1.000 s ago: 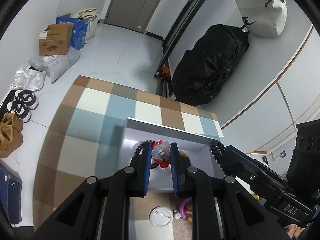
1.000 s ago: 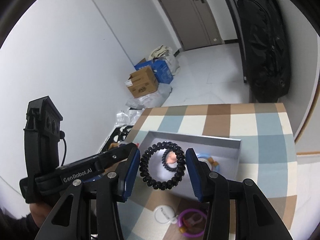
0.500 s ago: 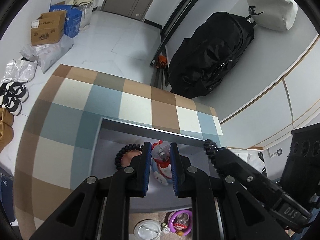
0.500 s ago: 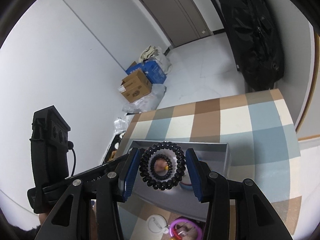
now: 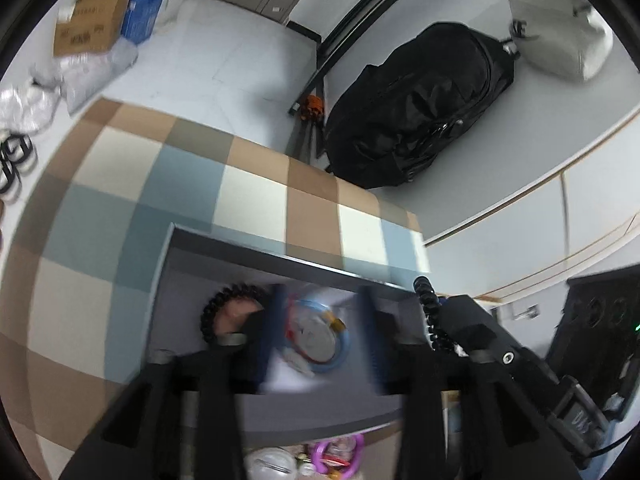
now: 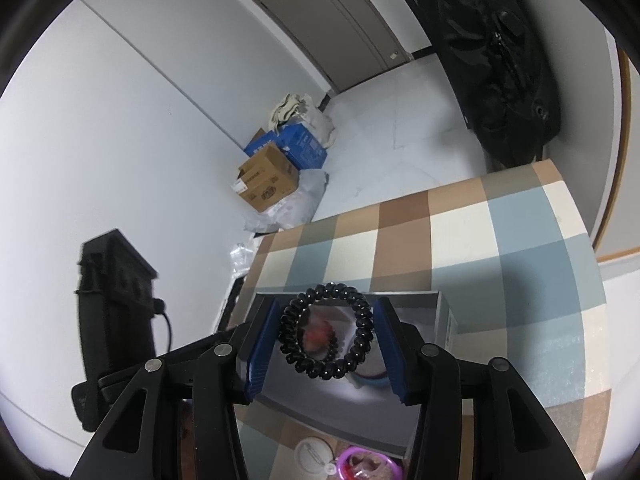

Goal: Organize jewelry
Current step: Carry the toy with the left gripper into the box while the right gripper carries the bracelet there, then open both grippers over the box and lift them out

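Observation:
A grey box (image 5: 280, 256) stands on the checked tablecloth (image 5: 256, 188). Inside it lie a black beaded bracelet (image 5: 224, 300), a blue ring (image 5: 344, 340) and a small red and white piece (image 5: 304, 332). My left gripper (image 5: 320, 336) is open and empty over the box, blurred by motion. My right gripper (image 6: 326, 338) is shut on a black spiral hair tie (image 6: 326, 338) and holds it above the box (image 6: 444, 316). The hair tie also shows in the left wrist view (image 5: 430, 312).
A purple ring (image 6: 368, 466) and a white round badge (image 6: 314, 458) lie on the cloth in front of the box. A black bag (image 5: 416, 112) leans on the wall beyond the table. Cardboard boxes (image 6: 268, 178) sit on the floor.
My left gripper has opened and let the red and white piece drop into the box. Both grippers have moved forward over the box; the right one still holds the hair tie.

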Motion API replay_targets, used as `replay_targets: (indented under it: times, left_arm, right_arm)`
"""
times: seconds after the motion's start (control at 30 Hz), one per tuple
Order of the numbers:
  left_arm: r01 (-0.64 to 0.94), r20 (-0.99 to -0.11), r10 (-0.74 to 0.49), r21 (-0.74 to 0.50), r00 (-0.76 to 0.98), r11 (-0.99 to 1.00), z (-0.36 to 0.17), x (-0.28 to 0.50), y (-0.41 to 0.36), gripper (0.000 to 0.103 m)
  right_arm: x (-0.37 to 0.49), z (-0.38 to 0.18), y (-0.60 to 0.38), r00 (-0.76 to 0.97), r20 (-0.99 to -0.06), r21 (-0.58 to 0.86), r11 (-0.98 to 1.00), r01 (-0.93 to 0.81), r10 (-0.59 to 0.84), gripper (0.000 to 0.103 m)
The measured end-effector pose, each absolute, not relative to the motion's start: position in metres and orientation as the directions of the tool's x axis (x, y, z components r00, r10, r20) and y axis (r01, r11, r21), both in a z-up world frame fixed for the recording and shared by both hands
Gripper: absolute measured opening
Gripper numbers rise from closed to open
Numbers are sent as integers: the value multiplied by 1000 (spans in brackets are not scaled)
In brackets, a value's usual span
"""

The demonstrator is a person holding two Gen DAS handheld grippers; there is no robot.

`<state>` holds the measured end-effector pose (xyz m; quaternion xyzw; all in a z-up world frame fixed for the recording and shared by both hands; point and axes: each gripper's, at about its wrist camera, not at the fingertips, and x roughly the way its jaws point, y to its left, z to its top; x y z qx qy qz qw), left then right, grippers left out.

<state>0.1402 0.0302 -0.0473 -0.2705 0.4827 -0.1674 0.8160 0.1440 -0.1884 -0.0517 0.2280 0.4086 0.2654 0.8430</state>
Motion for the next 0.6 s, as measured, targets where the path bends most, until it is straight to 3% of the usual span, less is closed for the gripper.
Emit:
replay_targets:
  times: [0.07,0.27,0.53,0.6]
  left_arm:
    - [17,-667,-542,-623,512,782,-43,136,34,59]
    - [13,-674,-522,-606,523,795,-36,133,35,60]
    - [44,-692,-479,-545,540,837,-28,128,29,60]
    - [61,-697,-454,-510,554,858,-24,125,25,67]
  right_arm:
    - [143,-50,-190,535,-563,601,756,-259,630,60]
    - [140,-48,-201,557,-540,623,745,-239,631,74]
    - [138,-47,-211,575,-543,626,752,-208,612,82]
    - [138,-46,-211,579,-546,615,759,-215,606,82]
